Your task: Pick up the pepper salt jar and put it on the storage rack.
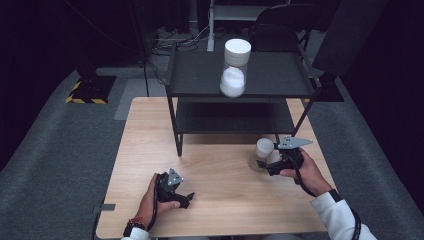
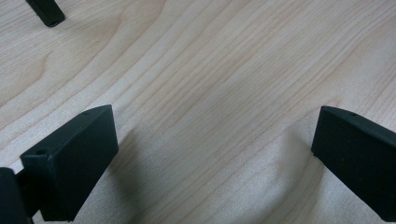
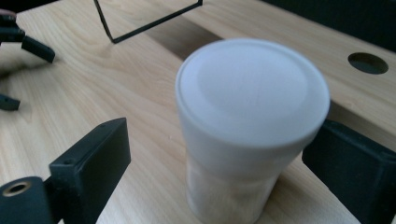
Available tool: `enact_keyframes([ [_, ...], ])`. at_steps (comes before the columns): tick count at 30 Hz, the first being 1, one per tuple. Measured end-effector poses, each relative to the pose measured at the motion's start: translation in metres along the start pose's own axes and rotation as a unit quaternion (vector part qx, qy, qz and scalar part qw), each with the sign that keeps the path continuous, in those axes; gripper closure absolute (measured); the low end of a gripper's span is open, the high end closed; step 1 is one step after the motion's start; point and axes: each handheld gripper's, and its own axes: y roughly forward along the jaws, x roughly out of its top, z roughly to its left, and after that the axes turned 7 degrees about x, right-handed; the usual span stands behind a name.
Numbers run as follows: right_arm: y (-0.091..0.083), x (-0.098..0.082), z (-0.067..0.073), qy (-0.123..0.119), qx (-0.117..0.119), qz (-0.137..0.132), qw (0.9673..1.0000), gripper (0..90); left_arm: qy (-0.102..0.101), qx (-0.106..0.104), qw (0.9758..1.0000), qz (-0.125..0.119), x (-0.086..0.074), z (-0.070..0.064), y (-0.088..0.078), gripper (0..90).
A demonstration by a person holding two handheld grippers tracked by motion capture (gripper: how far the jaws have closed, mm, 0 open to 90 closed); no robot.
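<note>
A small clear jar with a white lid (image 1: 262,154) stands on the wooden table (image 1: 225,200) at the right, near the shelf's foot. My right gripper (image 1: 265,166) is open around the small jar (image 3: 247,116). Its left jaw stands clear of the jar's side, and the right jaw sits close against or just behind it. My left gripper (image 1: 187,199) rests low over bare wood at the front left, open with nothing between its jaws (image 2: 215,135). A taller clear jar (image 1: 235,67) with a white lid and white contents stands on the shelf's top.
A black two-level metal shelf (image 1: 200,75) stands on the table's far half, its legs (image 3: 140,28) just beyond the small jar. A round hole (image 3: 368,63) is cut in the tabletop. The left gripper (image 3: 18,42) shows far off. Grey carpet surrounds the table.
</note>
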Motion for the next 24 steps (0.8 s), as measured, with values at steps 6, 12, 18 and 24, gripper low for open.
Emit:
enact_keyframes([
  [6,0.004,0.002,-0.003,0.004,0.001,-0.004,1.0000,13.6,0.000,0.000,1.0000,0.000,0.000,0.000,0.000,0.1],
  [12,0.009,0.002,-0.003,0.002,-0.006,-0.006,1.0000,22.6,0.000,0.000,1.0000,0.000,0.000,0.000,0.000,0.2],
  [18,0.012,-0.001,-0.003,-0.002,-0.016,-0.014,0.9998,32.6,-0.001,0.001,1.0000,0.000,0.000,0.000,0.000,0.2],
  [24,0.011,0.000,-0.004,0.001,-0.016,-0.015,0.9998,33.1,-0.001,0.001,1.0000,0.000,0.000,0.000,0.000,0.2],
])
